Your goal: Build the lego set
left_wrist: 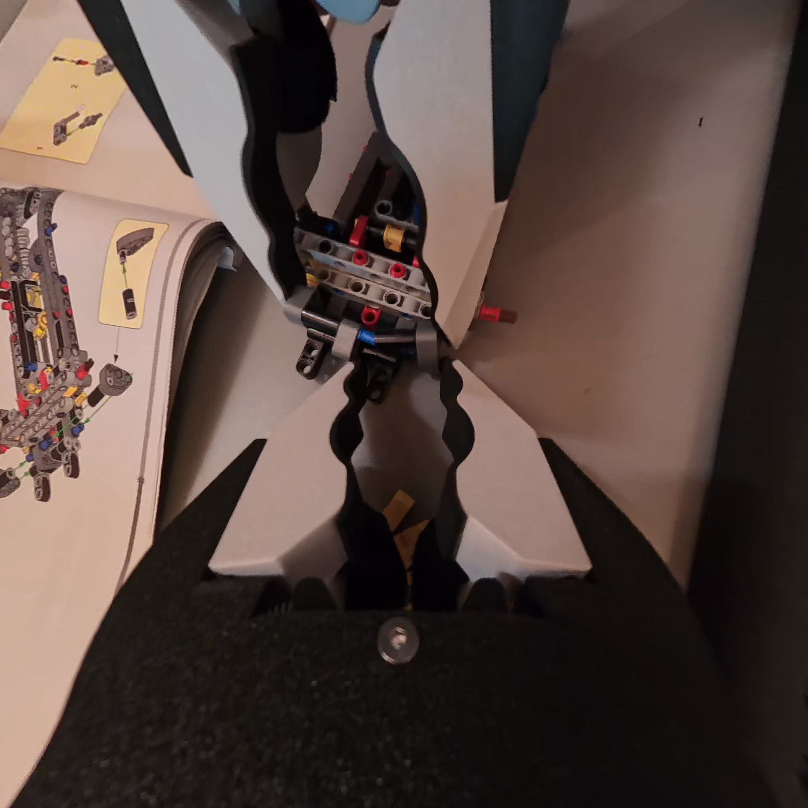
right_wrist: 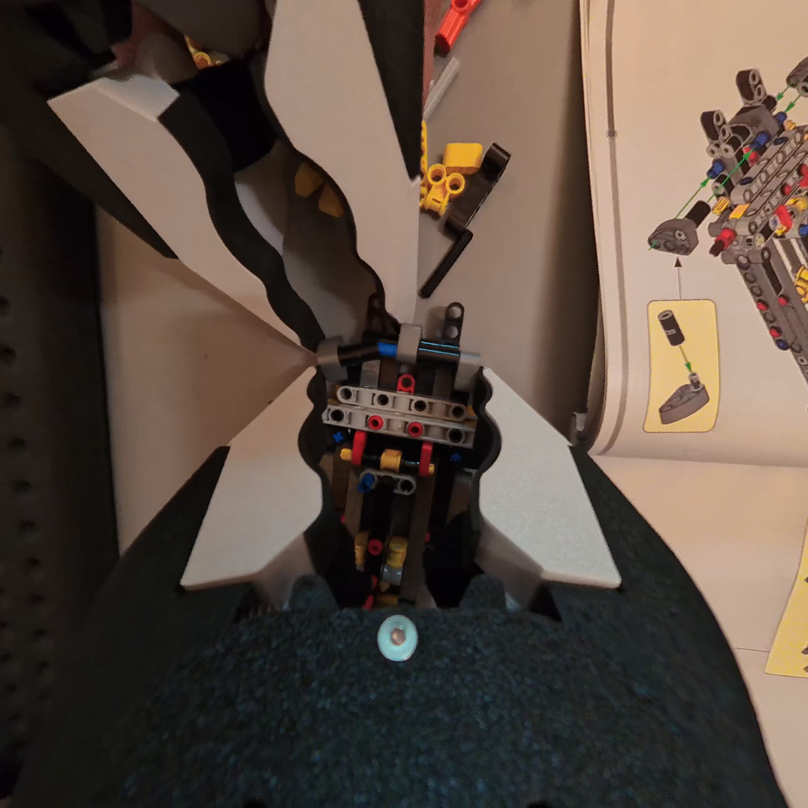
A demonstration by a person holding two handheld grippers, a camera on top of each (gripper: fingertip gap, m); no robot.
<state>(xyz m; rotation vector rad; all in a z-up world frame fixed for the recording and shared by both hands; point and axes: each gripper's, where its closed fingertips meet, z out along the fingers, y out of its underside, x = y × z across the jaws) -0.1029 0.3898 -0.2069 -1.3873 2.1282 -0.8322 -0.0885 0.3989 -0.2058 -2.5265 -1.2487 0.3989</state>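
Observation:
The part-built lego model point(right_wrist: 398, 415), grey beams with red pins on a black frame, is clamped lengthwise between my right gripper's point(right_wrist: 398, 378) fingers. It also shows in the left wrist view point(left_wrist: 363, 275), held by the right gripper point(left_wrist: 363, 315) that comes in from above. My left gripper point(left_wrist: 400, 371) meets the model's end head-on. Its jaws stand part-open around a small black connector point(left_wrist: 378, 384) hanging from the end axle, with a gap beside it. In the right wrist view the left gripper point(right_wrist: 365, 334) comes from the upper left, its tips by the two grey end connectors.
The open instruction booklet point(left_wrist: 65, 350) lies left of the model, to the right in the right wrist view point(right_wrist: 699, 218). Loose yellow parts point(right_wrist: 446, 179), a black beam point(right_wrist: 476, 188), a black axle point(right_wrist: 446, 262) and an orange piece point(right_wrist: 454, 22) lie beyond. A dark perforated surface point(right_wrist: 26, 393) borders the table. The orange piece point(right_wrist: 454, 22) is about 11 centimetres from my left fingertips.

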